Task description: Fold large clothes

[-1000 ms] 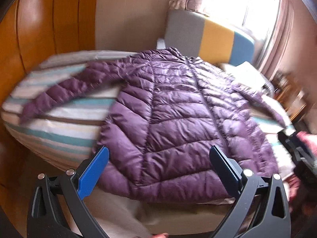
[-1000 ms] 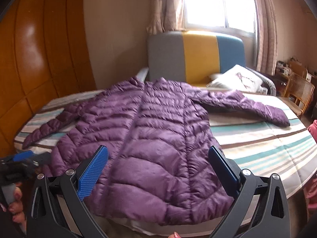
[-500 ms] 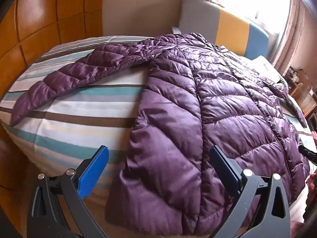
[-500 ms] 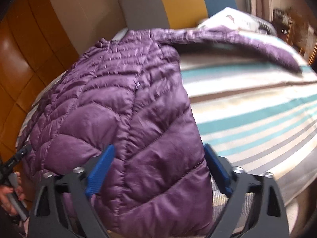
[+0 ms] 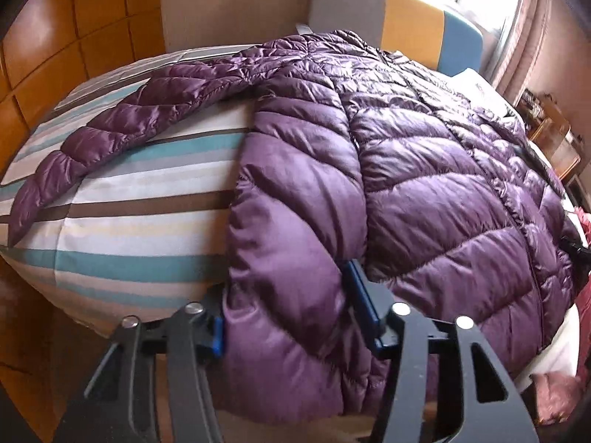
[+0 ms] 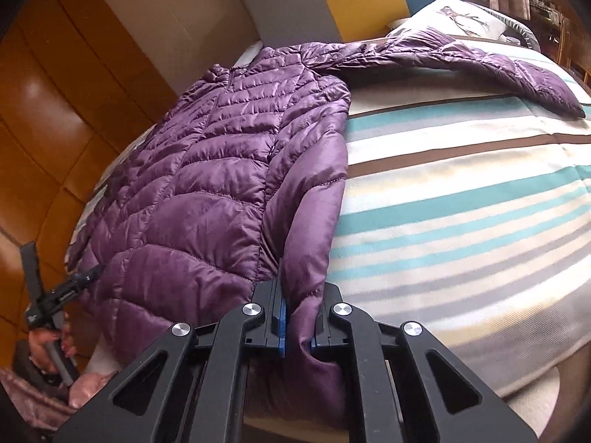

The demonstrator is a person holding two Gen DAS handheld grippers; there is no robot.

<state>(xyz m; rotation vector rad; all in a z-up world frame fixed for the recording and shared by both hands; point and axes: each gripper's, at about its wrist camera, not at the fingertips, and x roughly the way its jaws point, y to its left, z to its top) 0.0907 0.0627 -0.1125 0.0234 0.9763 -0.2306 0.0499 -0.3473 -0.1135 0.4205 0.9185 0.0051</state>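
Observation:
A purple quilted puffer jacket (image 5: 424,170) lies spread face up on a striped bed (image 5: 140,229), sleeves out to both sides. My left gripper (image 5: 291,317) is closed on the jacket's bottom hem at its left corner, with a thick fold of fabric between the blue pads. My right gripper (image 6: 297,328) is shut on the hem at the jacket's (image 6: 207,184) right corner. The left gripper also shows in the right wrist view (image 6: 79,280) at the far left, held by a hand.
The bed (image 6: 461,199) has teal, brown and cream stripes. A grey, yellow and blue headboard (image 5: 406,22) stands at the far end, with a white pillow (image 6: 458,14) below it. Orange wood panels (image 5: 74,37) line the left wall. A wooden chair (image 5: 557,144) stands at the far right.
Both grippers have moved down to the jacket's bottom hem and closed on it, from wide open above the bed a second ago.

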